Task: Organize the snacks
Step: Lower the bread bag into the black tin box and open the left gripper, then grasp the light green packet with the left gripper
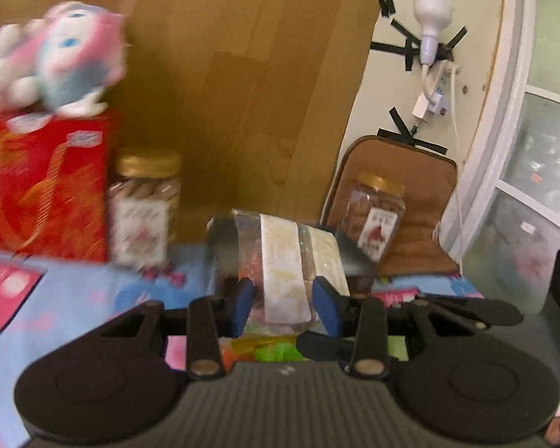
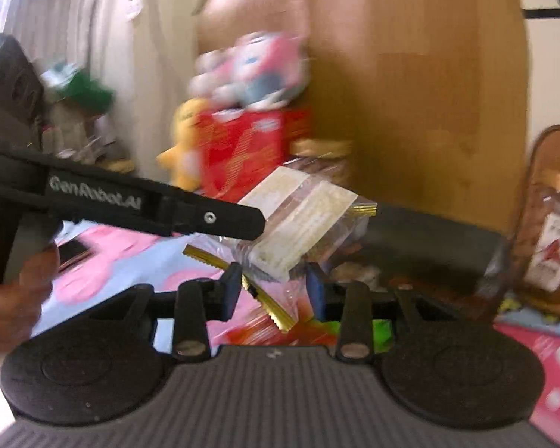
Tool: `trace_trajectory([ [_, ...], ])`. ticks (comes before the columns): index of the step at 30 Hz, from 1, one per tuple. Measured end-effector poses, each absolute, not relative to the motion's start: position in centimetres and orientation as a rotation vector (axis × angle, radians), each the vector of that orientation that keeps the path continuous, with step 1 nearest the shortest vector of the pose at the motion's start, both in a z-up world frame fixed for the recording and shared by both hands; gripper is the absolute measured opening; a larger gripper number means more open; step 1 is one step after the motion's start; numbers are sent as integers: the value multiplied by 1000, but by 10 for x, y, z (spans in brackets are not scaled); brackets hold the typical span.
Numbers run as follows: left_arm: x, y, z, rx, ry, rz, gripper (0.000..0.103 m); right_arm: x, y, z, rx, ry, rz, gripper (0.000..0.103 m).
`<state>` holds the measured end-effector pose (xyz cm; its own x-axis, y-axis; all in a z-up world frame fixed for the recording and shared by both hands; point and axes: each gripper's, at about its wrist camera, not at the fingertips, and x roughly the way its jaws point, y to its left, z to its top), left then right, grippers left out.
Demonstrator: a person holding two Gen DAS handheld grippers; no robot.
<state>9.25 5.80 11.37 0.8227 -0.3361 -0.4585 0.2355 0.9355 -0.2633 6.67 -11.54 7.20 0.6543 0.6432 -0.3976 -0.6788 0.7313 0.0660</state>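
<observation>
My left gripper [image 1: 283, 304] is shut on a clear snack packet [image 1: 285, 261] with two white labels, held above the blue and pink cloth. In the right wrist view the same packet [image 2: 298, 220] shows with gold crimped ends, and the left gripper [image 2: 209, 218] reaches in from the left holding it. My right gripper [image 2: 274, 291] has its blue pads either side of the packet's lower corner; I cannot tell if they grip it. Two gold-lidded cookie jars stand behind, one [image 1: 145, 205] beside the red box [image 1: 48, 186], one [image 1: 377, 216] at the right.
A plush toy [image 1: 59, 56] sits on the red box. A yellow plush [image 2: 184, 142] stands left of the box. A wooden board [image 1: 242, 93] backs the table. A brown cushion [image 1: 422, 201] leans at the right. Colourful sweets [image 1: 265, 351] lie under the left gripper. A pink packet [image 1: 3, 291] lies left.
</observation>
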Motion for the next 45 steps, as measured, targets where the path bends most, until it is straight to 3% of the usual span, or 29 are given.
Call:
trace_trajectory([
  [6, 210, 35, 93, -277, 678, -345, 36, 178, -150, 73, 64, 595, 625, 41],
  [10, 237, 25, 70, -266, 750, -314, 35, 207, -171, 62, 162, 702, 606, 43],
  [15, 225, 21, 62, -263, 744, -330, 37, 189, -190, 67, 165, 634, 602, 44],
  [23, 137, 40, 67, -303, 665, -449, 39, 103, -235, 41, 156, 559, 558, 44],
  [28, 112, 2, 58, -254, 727, -566, 39, 65, -251, 11, 214, 627, 497, 70],
  [38, 106, -67, 31, -102, 840, -526, 40, 43, -221, -6, -7, 614, 453, 67],
  [45, 90, -76, 26, -95, 848, -507, 32, 29, -226, -8, -34, 556, 460, 62],
])
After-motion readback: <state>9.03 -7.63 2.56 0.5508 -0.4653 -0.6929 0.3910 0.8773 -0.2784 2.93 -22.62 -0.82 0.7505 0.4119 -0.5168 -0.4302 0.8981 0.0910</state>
